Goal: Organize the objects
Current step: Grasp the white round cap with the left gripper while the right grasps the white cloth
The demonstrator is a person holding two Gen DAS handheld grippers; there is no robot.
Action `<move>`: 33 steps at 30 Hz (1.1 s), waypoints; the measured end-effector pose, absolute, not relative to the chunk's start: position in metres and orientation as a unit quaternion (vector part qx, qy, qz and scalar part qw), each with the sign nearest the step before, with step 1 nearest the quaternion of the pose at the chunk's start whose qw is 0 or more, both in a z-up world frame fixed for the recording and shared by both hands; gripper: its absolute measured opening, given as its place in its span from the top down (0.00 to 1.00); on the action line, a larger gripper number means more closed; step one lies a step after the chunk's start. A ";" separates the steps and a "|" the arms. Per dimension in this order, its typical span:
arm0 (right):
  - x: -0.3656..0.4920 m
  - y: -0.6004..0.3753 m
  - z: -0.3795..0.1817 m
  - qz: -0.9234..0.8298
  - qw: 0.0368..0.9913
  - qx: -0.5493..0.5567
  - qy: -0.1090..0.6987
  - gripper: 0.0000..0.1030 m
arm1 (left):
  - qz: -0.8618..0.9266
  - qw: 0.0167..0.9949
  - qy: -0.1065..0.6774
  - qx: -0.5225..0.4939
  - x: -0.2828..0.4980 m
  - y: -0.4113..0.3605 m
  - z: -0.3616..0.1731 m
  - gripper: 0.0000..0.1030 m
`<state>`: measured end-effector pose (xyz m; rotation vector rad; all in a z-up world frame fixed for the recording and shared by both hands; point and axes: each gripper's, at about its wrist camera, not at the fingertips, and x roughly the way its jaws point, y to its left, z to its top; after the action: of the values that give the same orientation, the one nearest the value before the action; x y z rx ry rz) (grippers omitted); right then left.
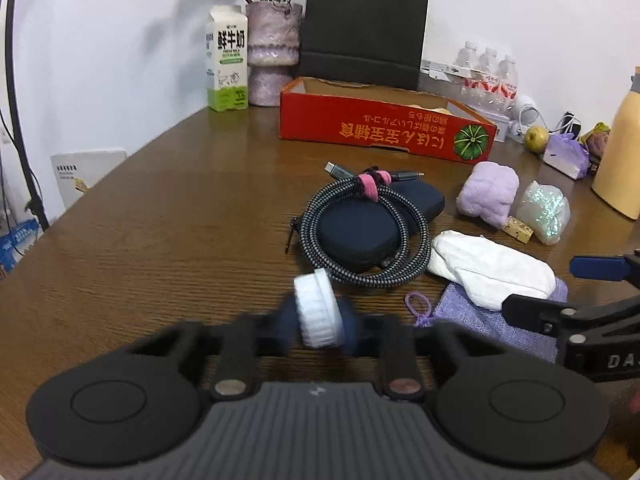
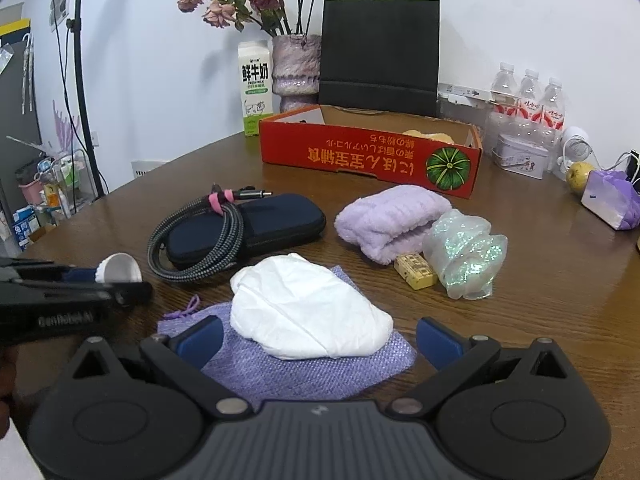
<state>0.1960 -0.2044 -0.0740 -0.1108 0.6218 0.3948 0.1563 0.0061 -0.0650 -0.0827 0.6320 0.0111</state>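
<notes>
Left gripper (image 1: 320,322) is pinching a white ribbed cap (image 1: 319,309), pads pressed on both sides of it, low over the brown tabletop (image 1: 160,220). The cap looks a bit blurry in the left wrist view. From the right wrist cam the same cap sits at about 9 o'clock, sticking out past the left gripper's tip.

Right gripper (image 2: 318,338) is spread wide, nothing btwn the blue pads. It hangs over a white crumpled bag (image 2: 308,308) that lies on top of a purple mesh pouch (image 2: 340,364); can't tell if the pads touch the pouch.

Rest of the stuff, clock directions from the white bag in the right wrist view:
- 11 o'clock: dark blue zip case (image 2: 260,222) w/ a coiled braided cable (image 2: 200,240) lying partly on it, pink strap around the coil
- 1 o'clock: rolled lilac towel (image 2: 390,218)
- 2-3 o'clock: shiny clear plastic wad (image 2: 466,254), and a small yellow block (image 2: 416,272) just beside it, tucked btwn wad and towel
- 12 o'clock, further back: red cardboard box (image 2: 360,160) w/ a pumpkin pic on the side, open top
- behind the box: black paper bag (image 2: 378,56), vase of dried roses (image 2: 296,68), milk carton (image 2: 256,88)
- far back at 2 o'clock: water bottles (image 2: 530,100), a small tin (image 2: 520,156), and a yellowish fruit (image 2: 580,178) near the edge.
</notes>
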 end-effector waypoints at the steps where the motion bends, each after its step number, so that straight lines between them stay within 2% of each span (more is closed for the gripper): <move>1: 0.198 -0.204 -0.075 0.194 0.931 -0.057 0.305 0.00 | 0.002 0.949 0.311 -0.044 0.157 0.008 -0.065 0.85; 10: 0.220 -0.191 -0.080 0.209 0.921 -0.084 0.318 0.00 | 0.013 0.952 0.302 -0.037 0.156 0.017 -0.066 0.85; 24: 0.230 -0.192 -0.086 0.212 0.916 -0.063 0.335 0.00 | 0.012 0.953 0.302 -0.013 0.160 0.016 -0.066 0.85; 25: 0.230 -0.193 -0.086 0.213 0.916 -0.062 0.334 0.01 | 0.013 0.953 0.302 -0.014 0.160 0.015 -0.066 0.85; 26: 0.229 -0.193 -0.085 0.213 0.917 -0.062 0.331 0.11 | 0.013 0.953 0.302 -0.015 0.160 0.015 -0.066 0.85; 27: 0.227 -0.194 -0.084 0.212 0.920 -0.061 0.324 0.15 | 0.014 0.953 0.303 -0.016 0.160 0.015 -0.066 0.85; 31: 0.226 -0.195 -0.083 0.208 0.923 -0.059 0.319 0.24 | 0.013 0.953 0.303 -0.016 0.159 0.013 -0.066 0.85; 32: 0.226 -0.195 -0.083 0.208 0.923 -0.060 0.317 0.31 | 0.013 0.953 0.303 -0.017 0.159 0.014 -0.066 0.85; 33: 0.225 -0.195 -0.082 0.209 0.924 -0.060 0.314 0.33 | 0.013 0.953 0.303 -0.017 0.159 0.014 -0.066 0.85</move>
<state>0.2247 -0.1950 -0.0819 -0.1229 0.6449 0.4280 0.1594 0.0137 -0.0658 -0.0351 0.6160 0.0262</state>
